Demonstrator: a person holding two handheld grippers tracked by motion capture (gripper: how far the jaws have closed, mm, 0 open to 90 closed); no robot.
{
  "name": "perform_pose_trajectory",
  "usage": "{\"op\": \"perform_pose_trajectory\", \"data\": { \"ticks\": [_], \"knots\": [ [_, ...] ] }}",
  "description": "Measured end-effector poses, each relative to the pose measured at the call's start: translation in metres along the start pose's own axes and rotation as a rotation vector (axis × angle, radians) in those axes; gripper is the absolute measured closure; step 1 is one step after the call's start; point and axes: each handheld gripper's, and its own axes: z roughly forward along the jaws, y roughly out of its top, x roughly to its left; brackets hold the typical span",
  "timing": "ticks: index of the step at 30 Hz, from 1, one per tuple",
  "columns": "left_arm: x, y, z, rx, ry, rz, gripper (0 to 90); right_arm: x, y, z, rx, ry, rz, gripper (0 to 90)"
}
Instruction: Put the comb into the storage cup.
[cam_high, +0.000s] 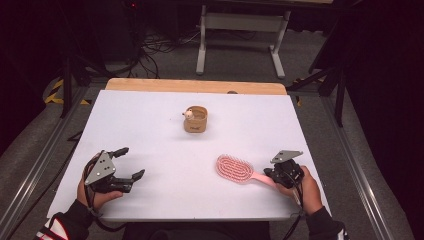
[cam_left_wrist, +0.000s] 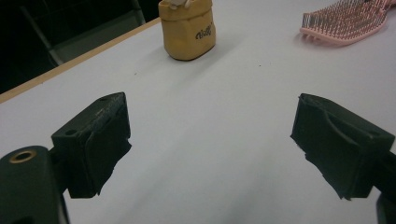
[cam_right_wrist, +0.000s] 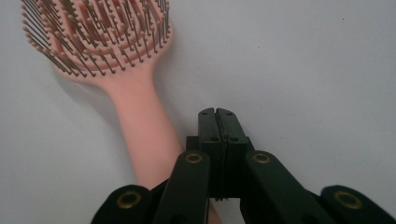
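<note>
A pink hairbrush lies bristles up on the white table, right of centre, with its handle pointing at my right hand. My right gripper hovers at the end of that handle, jaws shut together with nothing between them. In the right gripper view the shut gripper sits just right of the hairbrush, whose handle runs under the gripper's left side. My left gripper rests at the near left, open and empty. In the left gripper view the gripper faces bare table, with the hairbrush at the top right.
A small tan cup with a little white figure on its rim stands at mid-table; the left gripper view shows the cup straight ahead. A wooden strip edges the far side. Beyond it are a white desk frame and cables on the floor.
</note>
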Motion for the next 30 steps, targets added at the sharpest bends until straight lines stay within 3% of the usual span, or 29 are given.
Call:
{"op": "perform_pose_trajectory", "data": {
  "ticks": [11, 19, 21, 26, 30],
  "knots": [
    [0.000, 0.000, 0.001, 0.004, -0.002, 0.002, 12.6, 0.005, -0.002, -0.002, 0.002, 0.021, -0.022, 89.9],
    [0.000, 0.000, 0.002, 0.010, -0.005, 0.001, 12.6, 0.004, 0.006, -0.010, -0.043, 0.004, -0.061, 80.8],
    [0.000, -0.001, 0.002, 0.012, -0.006, 0.002, 12.5, 0.005, 0.009, -0.013, -0.062, 0.017, -0.071, 75.9],
    [0.000, -0.001, 0.002, 0.014, -0.010, 0.004, 12.3, 0.007, 0.017, -0.018, -0.045, 0.045, -0.097, 60.5],
    [0.000, -0.002, 0.004, 0.023, -0.016, 0.003, 12.0, 0.010, 0.023, -0.016, -0.009, 0.061, -0.117, 40.5]
  ]
}}
